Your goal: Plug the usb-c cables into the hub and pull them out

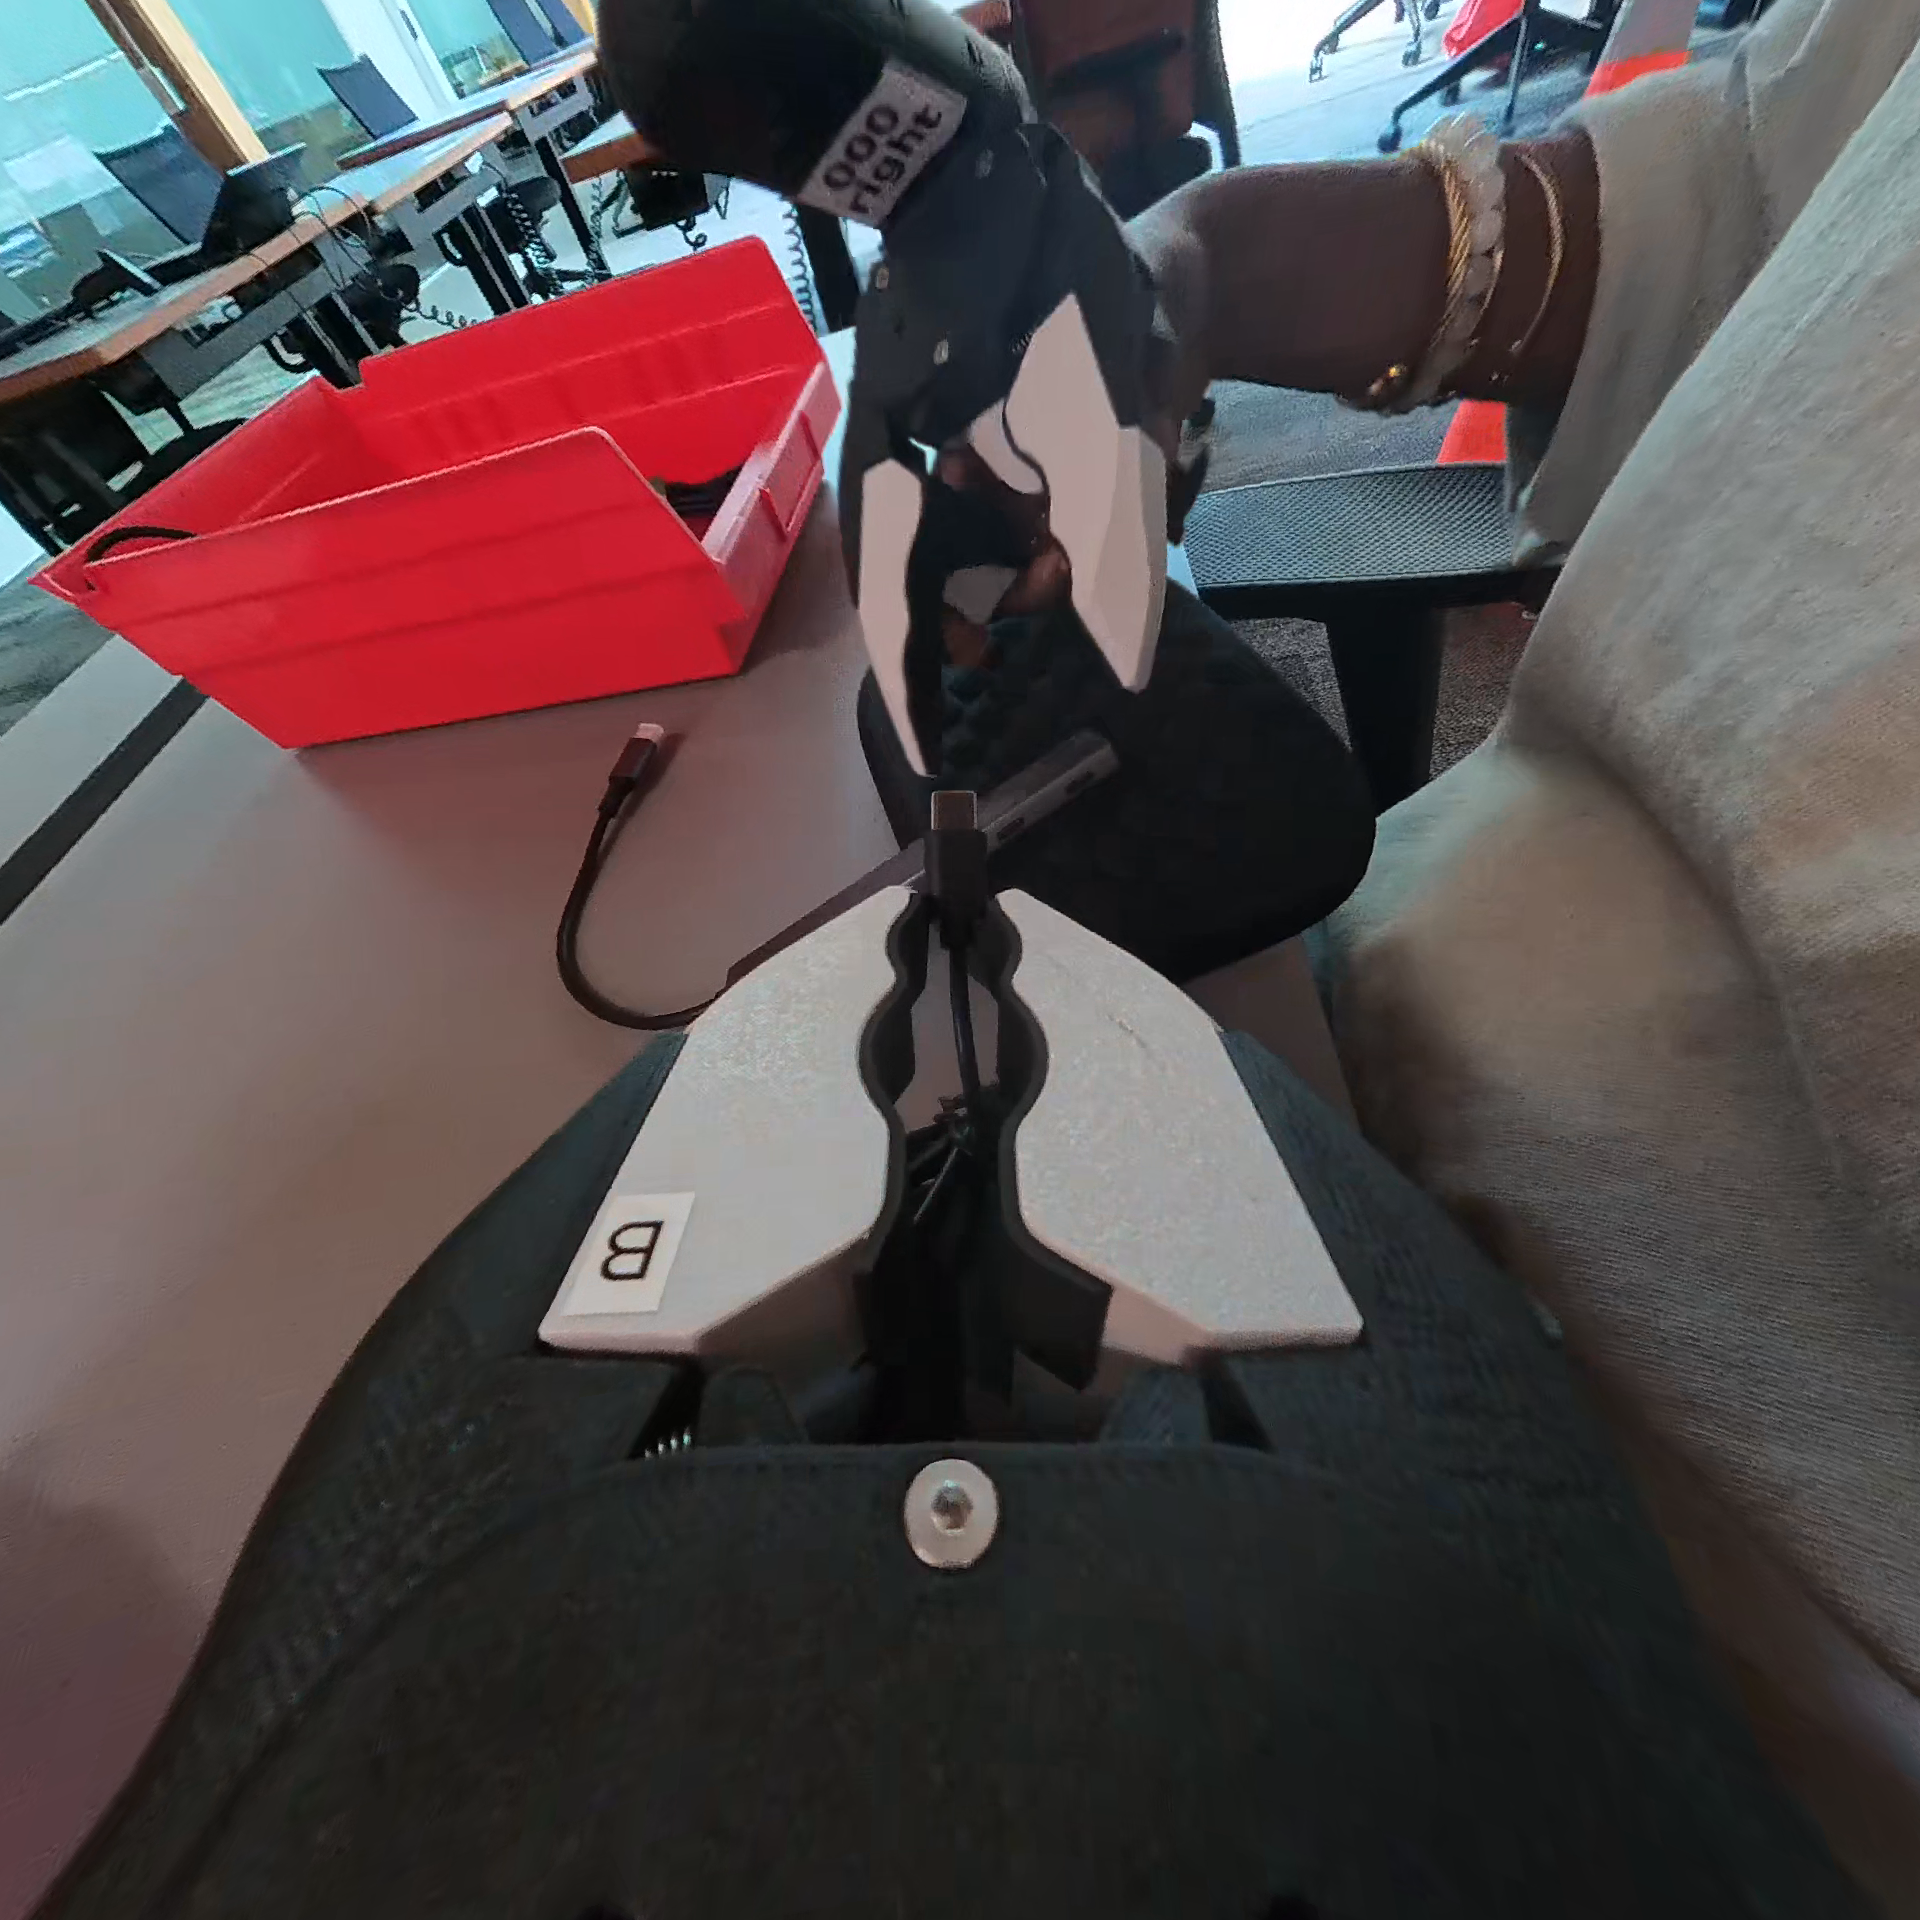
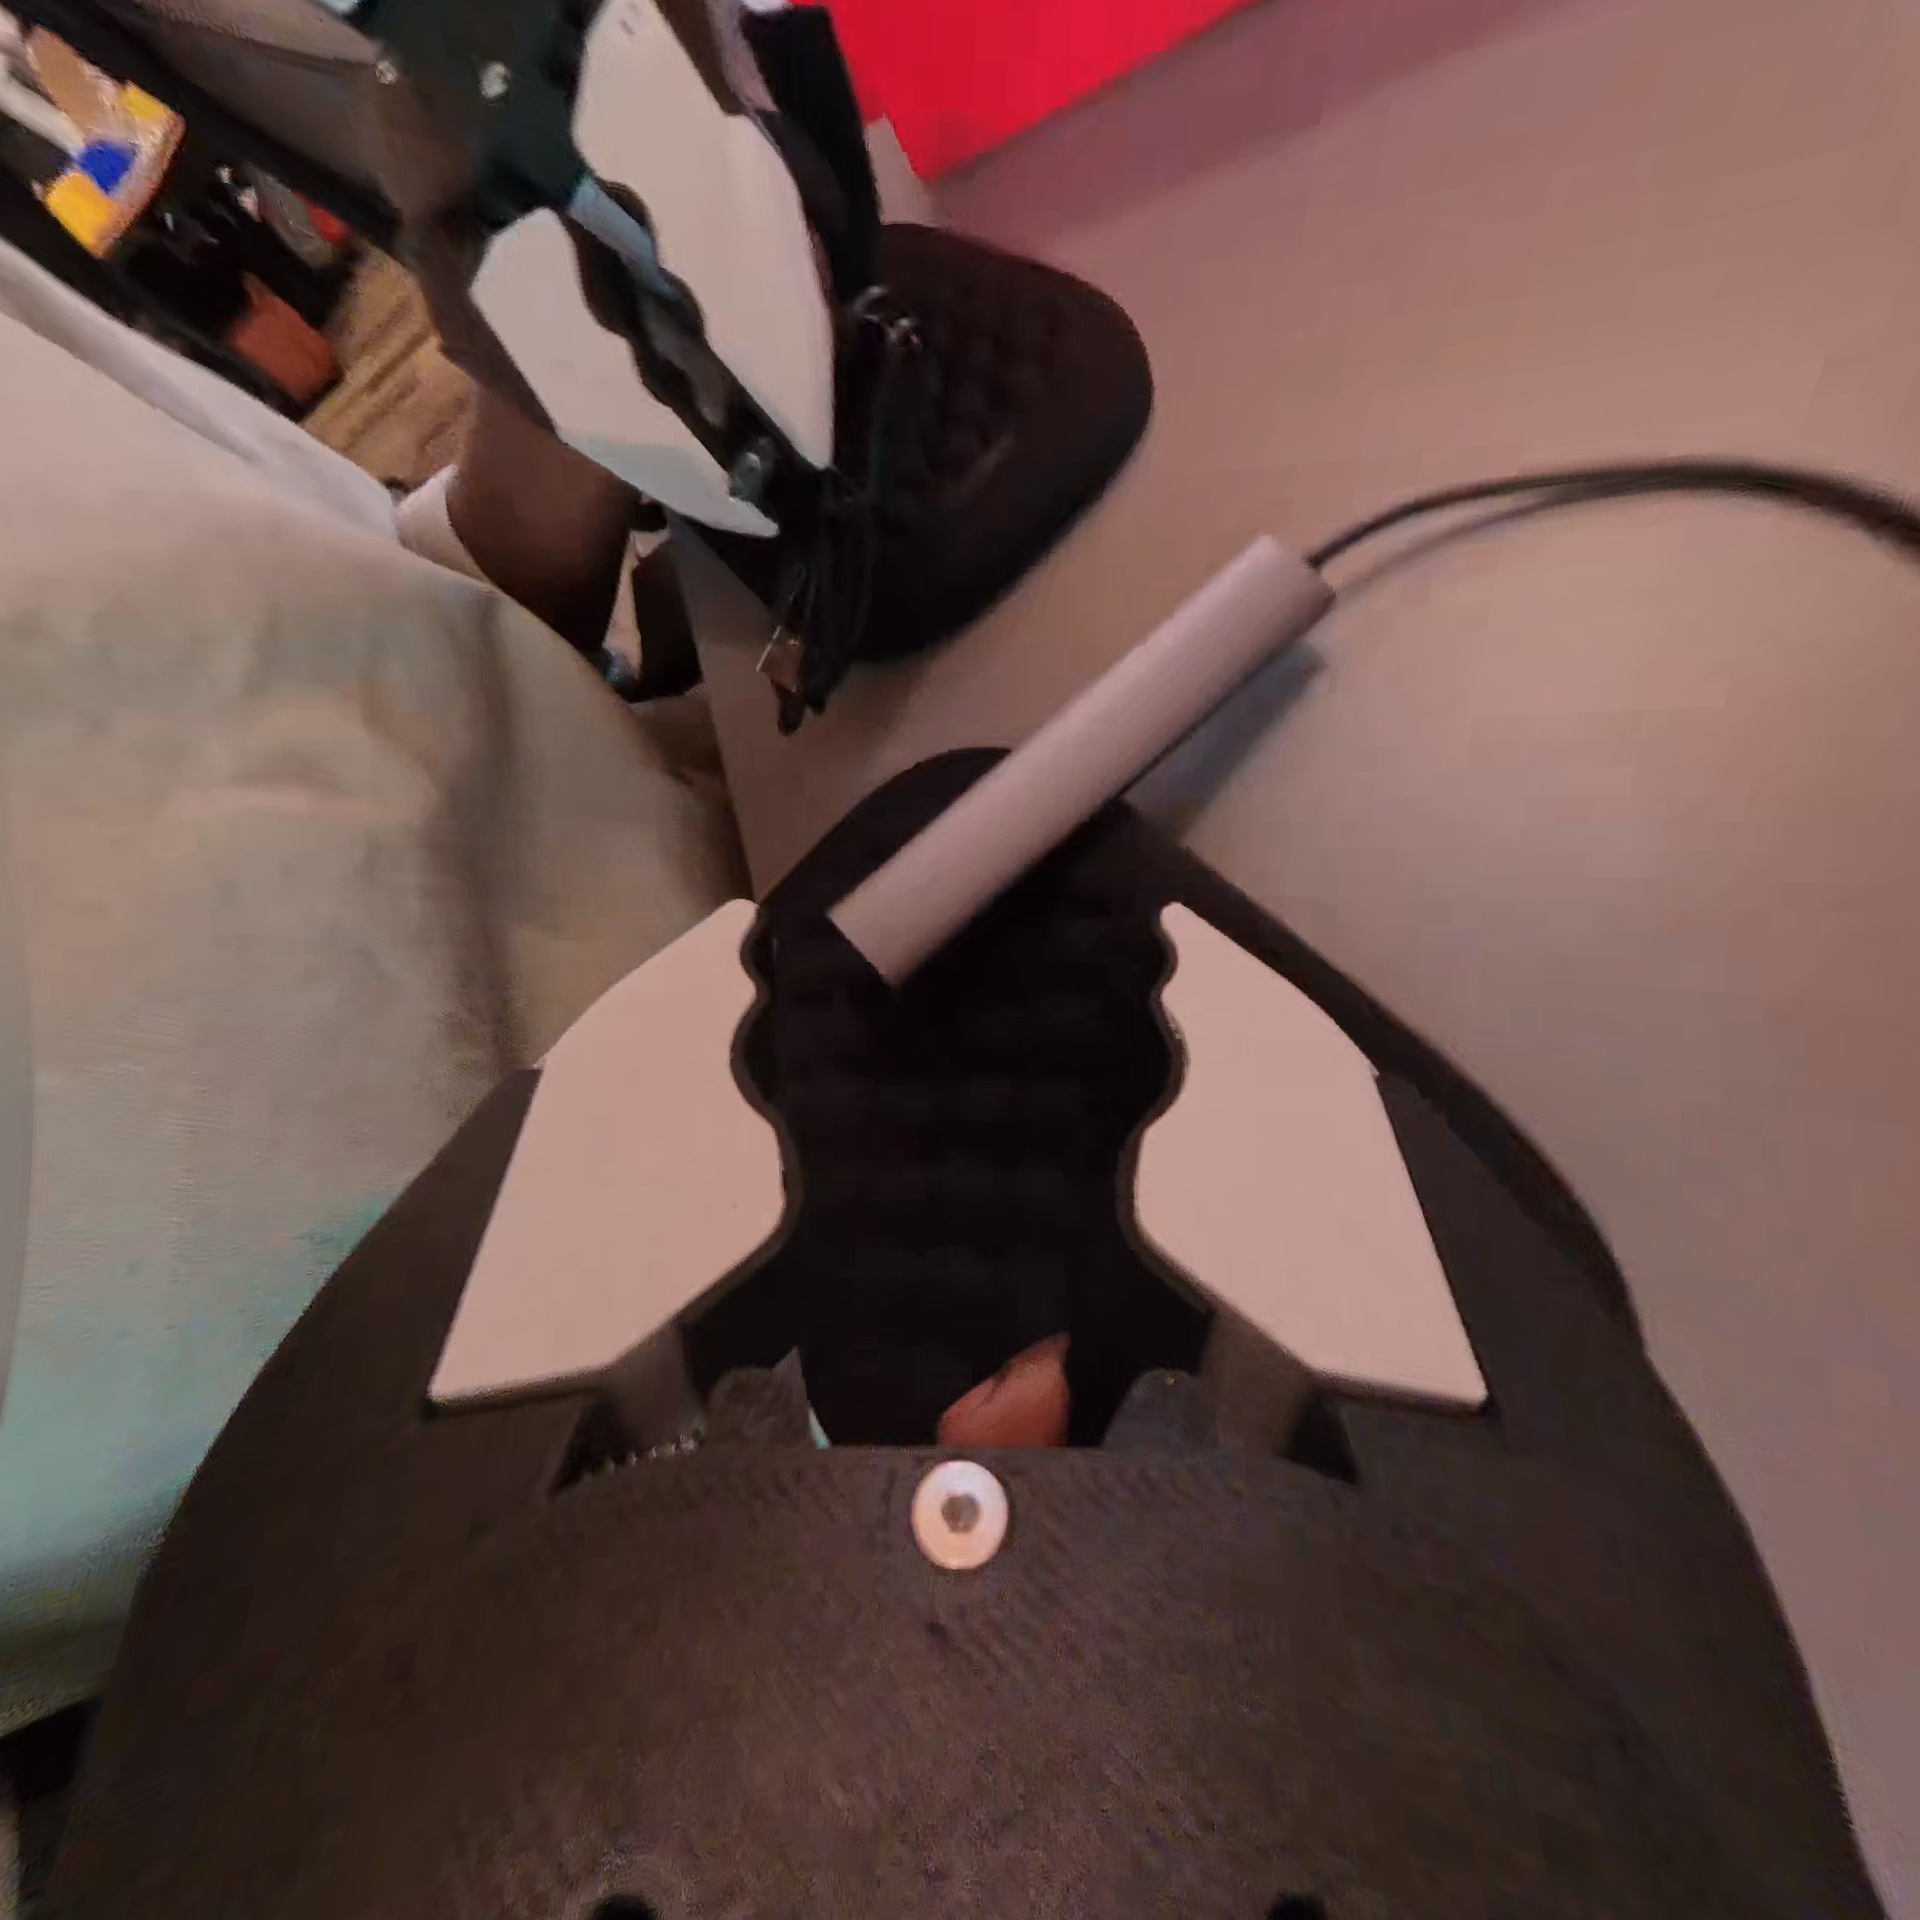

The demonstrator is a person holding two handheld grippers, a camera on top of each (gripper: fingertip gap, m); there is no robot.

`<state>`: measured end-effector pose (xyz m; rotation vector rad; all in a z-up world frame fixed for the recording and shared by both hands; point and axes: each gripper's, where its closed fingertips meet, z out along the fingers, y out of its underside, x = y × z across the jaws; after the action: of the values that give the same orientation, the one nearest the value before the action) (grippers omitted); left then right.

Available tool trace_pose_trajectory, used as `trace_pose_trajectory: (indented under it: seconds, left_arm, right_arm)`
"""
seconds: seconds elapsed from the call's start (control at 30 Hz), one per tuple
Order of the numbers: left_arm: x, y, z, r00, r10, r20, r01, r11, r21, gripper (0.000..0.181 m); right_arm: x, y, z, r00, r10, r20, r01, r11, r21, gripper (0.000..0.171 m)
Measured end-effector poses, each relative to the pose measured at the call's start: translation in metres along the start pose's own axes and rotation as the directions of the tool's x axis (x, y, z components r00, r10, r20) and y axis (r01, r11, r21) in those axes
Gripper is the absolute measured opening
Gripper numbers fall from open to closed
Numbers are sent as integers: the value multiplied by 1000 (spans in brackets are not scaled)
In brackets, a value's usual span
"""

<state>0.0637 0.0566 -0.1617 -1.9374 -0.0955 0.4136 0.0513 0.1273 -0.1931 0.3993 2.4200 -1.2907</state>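
Work surface: a grey-brown table (image 1: 260,987). Behind it is an office with rows of desks and chairs. A red bin (image 1: 468,520) stands at the table's far left; a black cable with a loose plug (image 1: 644,748) lies in front of it.

Left wrist view: the left gripper (image 1: 951,909) is closed on a black usb-c cable (image 1: 956,842), plug pointing forward, just short of the grey hub (image 1: 1049,790). White labels with writing sit on both grippers.

Right wrist view only: the right gripper (image 2: 961,925) is spread open above the hub (image 2: 1081,758), which rests partly on a black pad (image 2: 935,831).
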Motion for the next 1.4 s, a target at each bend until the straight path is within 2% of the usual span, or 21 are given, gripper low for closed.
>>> trace_pose_trajectory:
  seconds: [0.07, 0.13, 0.27, 0.43, 0.5, 0.7, 0.8, 0.83, 0.9, 0.97, 1.07, 1.13, 1.2, 1.4]
  left_arm:
    - [-1, 0, 0, 1000, -4, 10, 4, 1000, -4, 11]
    - [-1, 1, 1, 1000, -2, 13, 3, 1000, -15, 11]
    - [0, 4, 4, 1000, 20, 19, -19, 999, -44, 11]
    - [0, 4, 4, 1000, 18, 23, -18, 999, -37, 11]
    - [1, 4, 4, 999, 24, 23, -23, 999, -38, 11]
    - [2, 6, 5, 998, 49, 30, -47, 997, -55, 11]
    - [2, 4, 3, 999, 40, 28, -39, 999, -33, 11]
    - [2, 3, 2, 999, 40, 28, -39, 999, -25, 11]
    - [2, 1, 0, 999, 42, 28, -42, 999, -13, 11]
    - [3, 2, 0, 999, 44, 29, -44, 999, -10, 11]
    - [3, 1, -1, 999, 42, 28, -42, 999, -5, 11]
    - [1, 1, -2, 999, 33, 31, -34, 999, 3, 11]
    - [0, -1, -3, 999, 23, 36, -24, 1000, 13, 11]
    - [-3, 1, -4, 999, 7, 49, -7, 1000, 8, 11]
  right_arm:
    - [-1, -4, -1, 994, 111, 22, -112, 992, 55, 59]
    - [-1, -1, 1, 979, 201, 17, -201, 979, 26, 55]
    - [1, -3, 11, 972, 219, -86, -222, 975, -20, 52]
    - [10, 3, 20, 947, 90, -308, -136, 982, -130, 36]
    - [15, 4, 19, 931, 34, -364, -94, 984, -149, 25]
    - [2, 3, 22, 930, 91, -356, -145, 981, -128, 25]
    - [-7, 4, 24, 933, 47, -358, -114, 979, -169, 38]
    - [-15, 5, 24, 950, 16, -311, -80, 977, -195, 38]
    - [-32, 5, 22, 974, -142, -178, 99, 968, -233, 43]
    - [-40, 6, 12, 912, -399, -95, 369, 899, -235, 68]
    - [-20, 6, -1, 676, -709, -198, 671, 704, -233, 69]
    - [-5, 3, -1, 507, -816, -277, 775, 573, -267, 69]
    - [-8, -4, 8, 449, -841, -302, 828, 518, -213, 66]
    - [-12, -16, 34, 378, -885, -271, 895, 424, -138, 59]
